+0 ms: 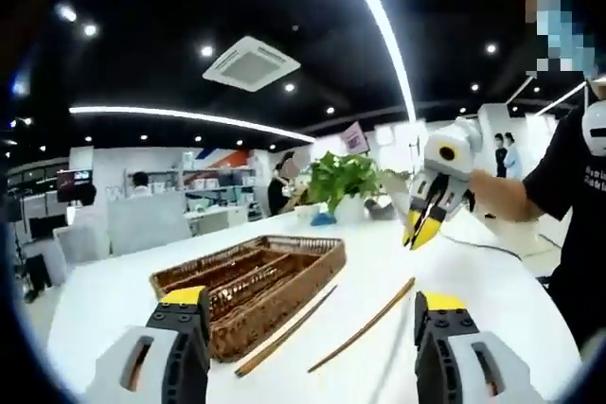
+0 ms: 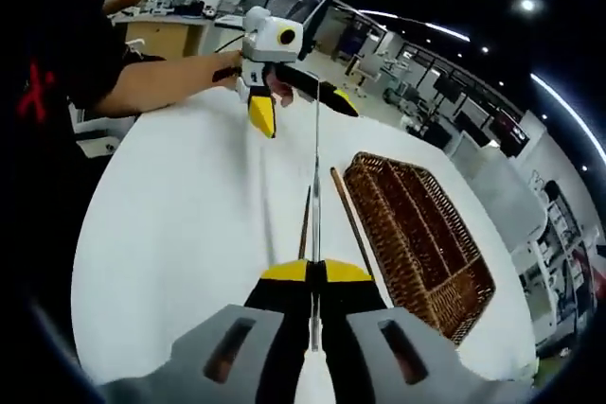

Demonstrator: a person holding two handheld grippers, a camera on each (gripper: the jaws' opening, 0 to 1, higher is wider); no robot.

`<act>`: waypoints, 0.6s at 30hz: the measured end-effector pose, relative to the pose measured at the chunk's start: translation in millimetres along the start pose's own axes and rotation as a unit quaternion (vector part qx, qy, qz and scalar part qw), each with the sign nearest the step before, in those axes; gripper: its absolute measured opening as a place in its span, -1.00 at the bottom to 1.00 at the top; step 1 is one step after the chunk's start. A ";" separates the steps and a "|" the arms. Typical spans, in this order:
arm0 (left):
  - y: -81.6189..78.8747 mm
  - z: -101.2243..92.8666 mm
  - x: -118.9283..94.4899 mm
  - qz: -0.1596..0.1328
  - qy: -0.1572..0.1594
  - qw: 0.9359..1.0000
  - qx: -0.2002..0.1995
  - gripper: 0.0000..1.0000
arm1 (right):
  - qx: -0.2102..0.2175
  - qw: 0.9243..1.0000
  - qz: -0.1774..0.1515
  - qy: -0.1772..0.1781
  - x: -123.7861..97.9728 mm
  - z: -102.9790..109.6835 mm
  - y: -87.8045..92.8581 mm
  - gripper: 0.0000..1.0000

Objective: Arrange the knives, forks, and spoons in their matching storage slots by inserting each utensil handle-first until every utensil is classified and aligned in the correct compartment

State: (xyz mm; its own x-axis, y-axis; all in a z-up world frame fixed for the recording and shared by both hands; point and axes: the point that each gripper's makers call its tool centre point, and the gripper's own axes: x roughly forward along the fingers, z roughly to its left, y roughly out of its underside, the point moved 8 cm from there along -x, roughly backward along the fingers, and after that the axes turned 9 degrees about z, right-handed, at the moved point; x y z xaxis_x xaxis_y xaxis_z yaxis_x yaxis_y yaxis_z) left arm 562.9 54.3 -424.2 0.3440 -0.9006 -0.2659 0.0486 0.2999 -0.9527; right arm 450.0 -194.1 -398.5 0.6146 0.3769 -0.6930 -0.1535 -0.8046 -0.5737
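A brown wicker cutlery tray (image 1: 256,276) with long compartments lies on the white table (image 1: 492,290). Two thin wooden sticks (image 1: 284,333) (image 1: 365,326) lie beside it. My left gripper (image 1: 312,305) is open and holds nothing, low over the table near the tray. In the right gripper view, my right gripper (image 2: 315,272) is shut on a thin silvery utensil (image 2: 315,196) that points straight ahead; seen edge-on, its kind is unclear. There the tray (image 2: 417,234) sits to the right and the sticks (image 2: 305,224) (image 2: 350,219) lie under the utensil. The left gripper (image 2: 301,109) faces me, and the right gripper (image 1: 421,229) hangs above the table.
A potted green plant (image 1: 341,177) stands at the far edge of the table. A person in a black shirt (image 1: 578,205) (image 2: 57,92) holds both grippers from one side. Office desks and people are in the background. Bare table top (image 2: 189,234) spreads left of the sticks.
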 end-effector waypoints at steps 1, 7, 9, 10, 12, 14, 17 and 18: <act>2.8 3.1 -2.6 0.010 -0.002 1.000 -0.008 1.00 | -0.002 1.000 0.001 0.003 -1.0 -2.5 0.2 -1.00; 18.8 18.2 -11.3 0.061 -0.001 0.998 -0.033 1.00 | -0.010 1.000 0.014 0.011 -2.2 -10.4 1.1 -1.00; 23.9 18.8 -10.1 0.067 -0.005 0.997 -0.035 1.00 | -0.007 1.000 0.018 0.011 -1.9 -12.5 0.8 -1.00; 29.0 15.6 -8.6 0.062 -0.006 0.997 -0.033 1.00 | -0.005 1.000 0.022 0.010 -1.7 -14.3 0.4 -1.00; 33.4 12.2 -6.7 0.065 -0.005 0.997 -0.030 1.00 | -0.007 1.000 0.025 0.011 -2.0 -16.6 -0.3 -1.00; 40.1 7.0 -7.2 0.098 -0.004 0.995 -0.015 1.00 | -0.010 0.999 0.027 0.015 -3.2 -19.3 -2.2 -1.00; 37.1 2.1 -7.1 0.081 0.002 0.996 -0.025 1.00 | -0.021 0.999 0.027 0.020 -5.1 -22.0 -4.9 -1.00; 36.1 3.8 -6.6 0.074 -0.001 0.997 -0.027 1.00 | -0.028 0.999 0.026 0.019 -5.3 -22.9 -5.9 -1.00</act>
State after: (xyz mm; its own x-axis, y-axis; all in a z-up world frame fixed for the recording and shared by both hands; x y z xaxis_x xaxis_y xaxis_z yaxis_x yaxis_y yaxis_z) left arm 565.9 72.2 -456.2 0.3455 -0.8467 -0.4046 -0.0540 0.4125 -0.9094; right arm 465.4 -201.8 -381.5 0.6355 0.3176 -0.7037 -0.1422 -0.8477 -0.5110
